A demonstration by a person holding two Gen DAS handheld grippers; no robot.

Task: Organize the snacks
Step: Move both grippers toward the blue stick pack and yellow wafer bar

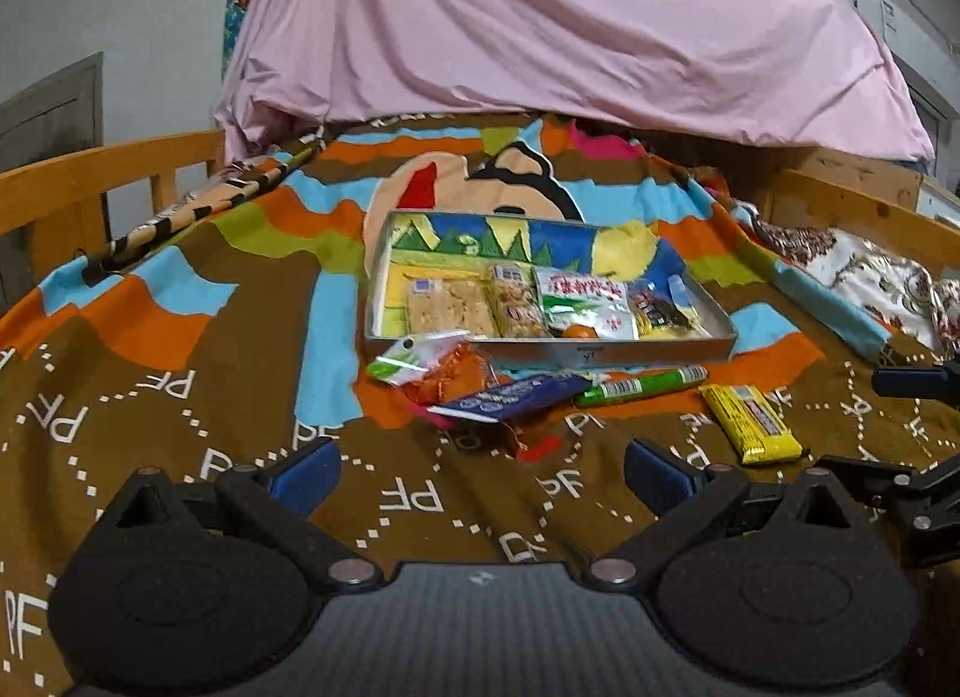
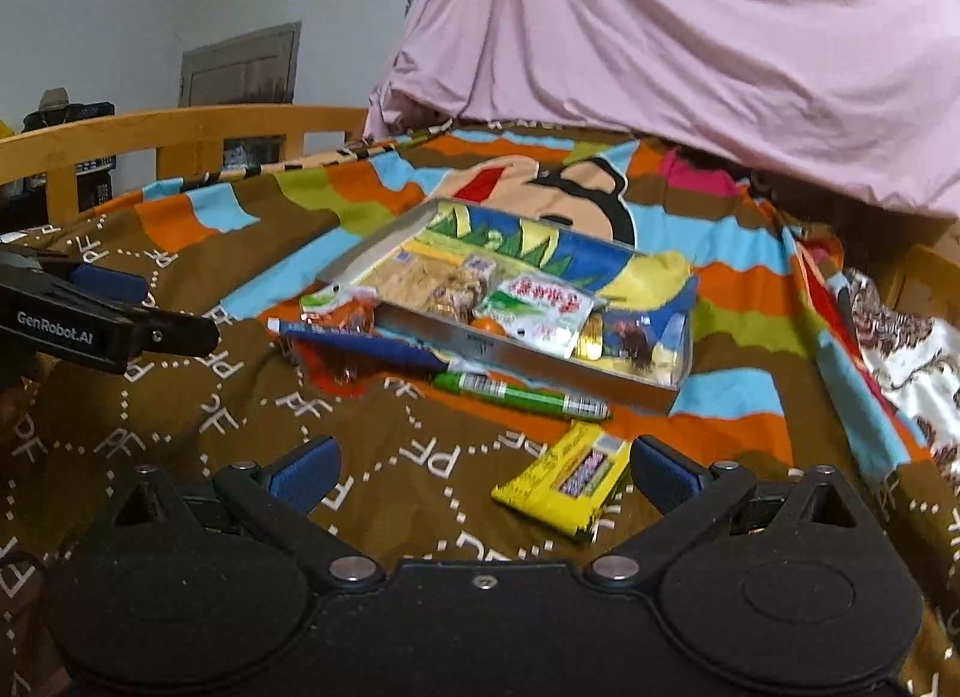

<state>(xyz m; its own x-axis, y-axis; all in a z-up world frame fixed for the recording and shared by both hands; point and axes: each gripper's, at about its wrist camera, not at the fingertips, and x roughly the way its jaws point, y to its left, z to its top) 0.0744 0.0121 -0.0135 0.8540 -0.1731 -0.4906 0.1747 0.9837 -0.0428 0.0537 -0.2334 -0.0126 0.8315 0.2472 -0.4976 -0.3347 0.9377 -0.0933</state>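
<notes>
A shallow metal tray [image 1: 600,348] [image 2: 480,344] lies on the bed and holds several snack packets, among them a green and white pack [image 1: 585,298] [image 2: 537,307]. In front of it lie loose snacks: a yellow bar [image 1: 750,424] [image 2: 567,478], a green stick pack [image 1: 639,386] [image 2: 519,397], a blue packet [image 1: 516,397] [image 2: 366,343] and an orange wrapper [image 1: 456,376]. My left gripper [image 1: 480,475] is open and empty, short of the loose snacks. My right gripper [image 2: 480,472] is open and empty, with the yellow bar just inside its right finger.
A patterned brown blanket [image 1: 180,445] [image 2: 180,415] covers the bed. A pink sheet [image 1: 540,25] [image 2: 690,49] hangs behind the tray. Wooden bed rails [image 1: 90,181] [image 2: 180,133] run along the left and far right. The left gripper shows at the left edge of the right wrist view [image 2: 90,313].
</notes>
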